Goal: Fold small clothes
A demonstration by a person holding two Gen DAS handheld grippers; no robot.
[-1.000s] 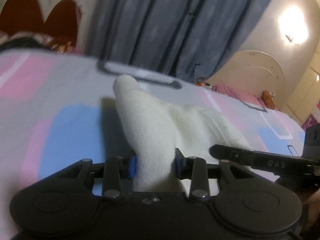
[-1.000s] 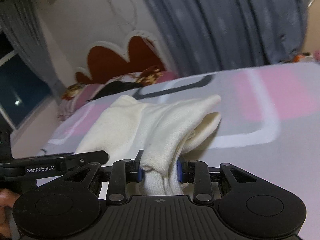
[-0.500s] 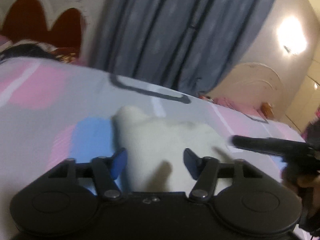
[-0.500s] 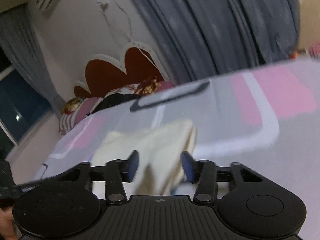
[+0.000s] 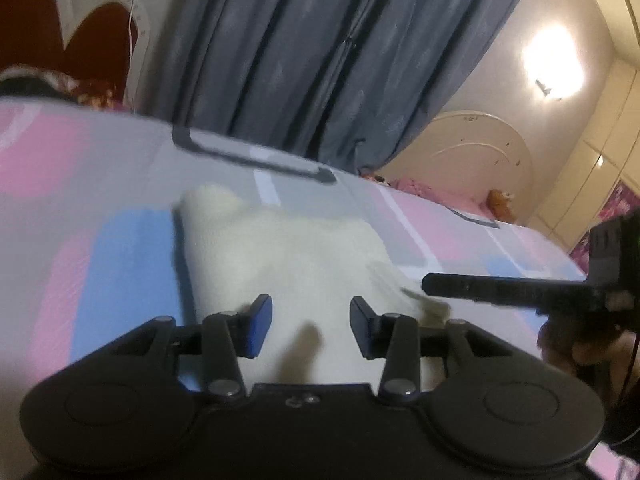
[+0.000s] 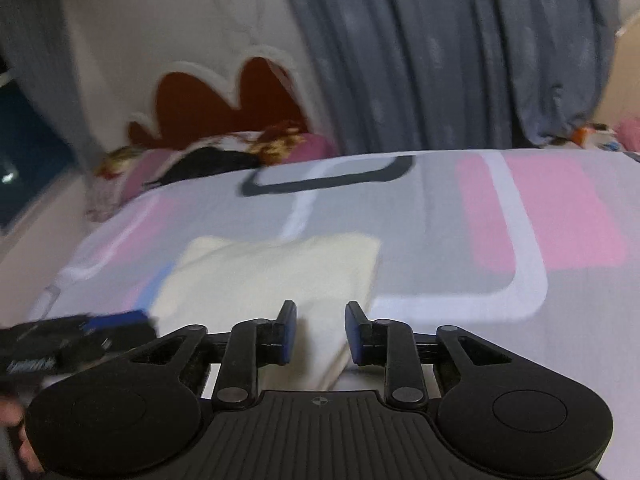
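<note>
Cream knitted garment (image 5: pixel 288 264) lying flat on the patterned bedsheet (image 5: pixel 80 184), beneath and ahead of the left gripper (image 5: pixel 311 330) and right gripper (image 6: pixel 321 330), both closing, pads clear of cloth.

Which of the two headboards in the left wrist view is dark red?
The scalloped headboard at the upper left, left of the grey curtain; the arched headboard on the right is cream.
</note>
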